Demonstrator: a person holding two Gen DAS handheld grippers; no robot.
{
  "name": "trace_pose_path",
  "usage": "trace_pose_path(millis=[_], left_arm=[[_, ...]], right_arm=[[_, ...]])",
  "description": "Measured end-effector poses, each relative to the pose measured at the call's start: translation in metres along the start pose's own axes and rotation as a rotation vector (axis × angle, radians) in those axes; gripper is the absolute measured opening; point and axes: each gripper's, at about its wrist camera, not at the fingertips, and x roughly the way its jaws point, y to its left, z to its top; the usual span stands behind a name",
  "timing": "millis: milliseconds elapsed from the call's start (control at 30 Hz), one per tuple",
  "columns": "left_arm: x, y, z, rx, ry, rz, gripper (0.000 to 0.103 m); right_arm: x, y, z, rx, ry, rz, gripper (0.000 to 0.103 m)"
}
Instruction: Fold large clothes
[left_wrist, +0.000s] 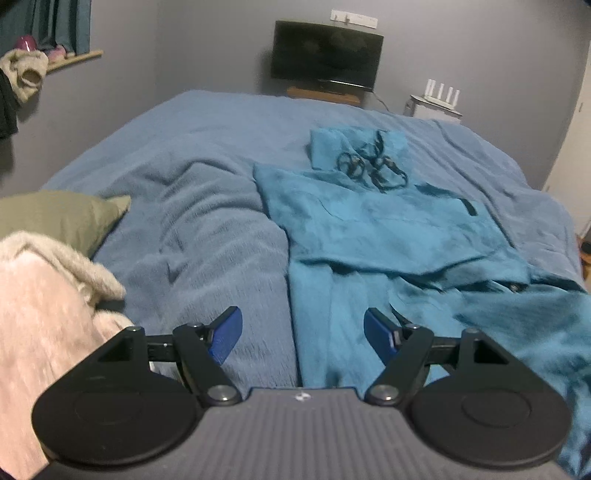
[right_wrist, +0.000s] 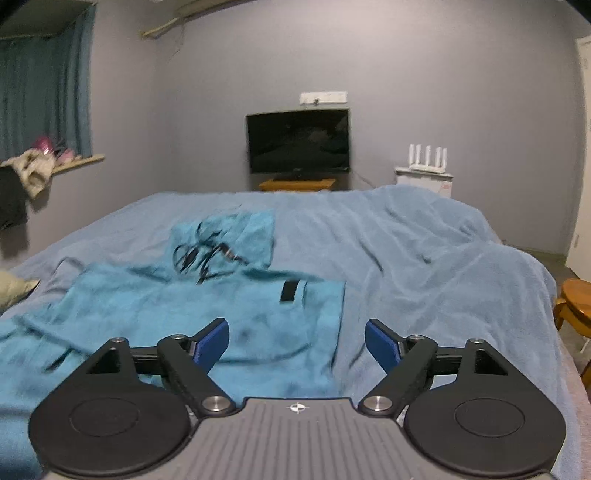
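A teal fleece garment (left_wrist: 384, 236) lies spread on the blue bed, partly folded, with its hood and black drawstrings (left_wrist: 369, 166) at the far end. It also shows in the right wrist view (right_wrist: 207, 317). My left gripper (left_wrist: 303, 332) is open and empty, hovering above the garment's near left edge. My right gripper (right_wrist: 297, 341) is open and empty, above the garment's near right edge.
The bed's blue blanket (left_wrist: 207, 177) is rumpled. A pink fluffy blanket (left_wrist: 40, 314) and an olive pillow (left_wrist: 62, 218) lie at the left. A TV (right_wrist: 298, 141) and a white cabinet with a router (right_wrist: 424, 173) stand by the far wall. A wooden stool (right_wrist: 576, 306) is at the right.
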Motion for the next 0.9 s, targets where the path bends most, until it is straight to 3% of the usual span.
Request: trace_pose_path(millis=[100, 233, 300, 433, 567, 700, 900], left_arm=[[0.003, -0.008, -0.016, 0.029, 0.055, -0.02, 0.072], [0.023, -0.021, -0.042, 0.133, 0.167, 0.051, 0.072], [0.013, -0.023, -0.046, 0.158, 0.15, 0.041, 0.072], [-0.024, -0.019, -0.043, 0.224, 0.085, -0.041, 0.072], [-0.056, -0.023, -0.049, 0.343, 0.101, -0.16, 0.072], [-0.082, -0.032, -0.067, 0.481, 0.147, -0.292, 0.072], [-0.095, -0.036, -0.077, 0.572, 0.177, -0.327, 0.072]], right_arm=[[-0.019, 0.004, -0.014, -0.058, 0.062, 0.037, 0.089], [-0.024, 0.015, -0.039, -0.163, 0.178, 0.051, 0.089], [-0.024, 0.017, -0.052, -0.213, 0.24, 0.02, 0.089], [-0.043, 0.012, -0.058, -0.219, 0.268, 0.014, 0.089], [-0.076, -0.008, -0.054, -0.227, 0.291, 0.08, 0.089], [-0.112, -0.02, -0.055, -0.322, 0.362, 0.157, 0.089], [-0.161, -0.007, -0.069, -0.517, 0.459, 0.293, 0.089]])
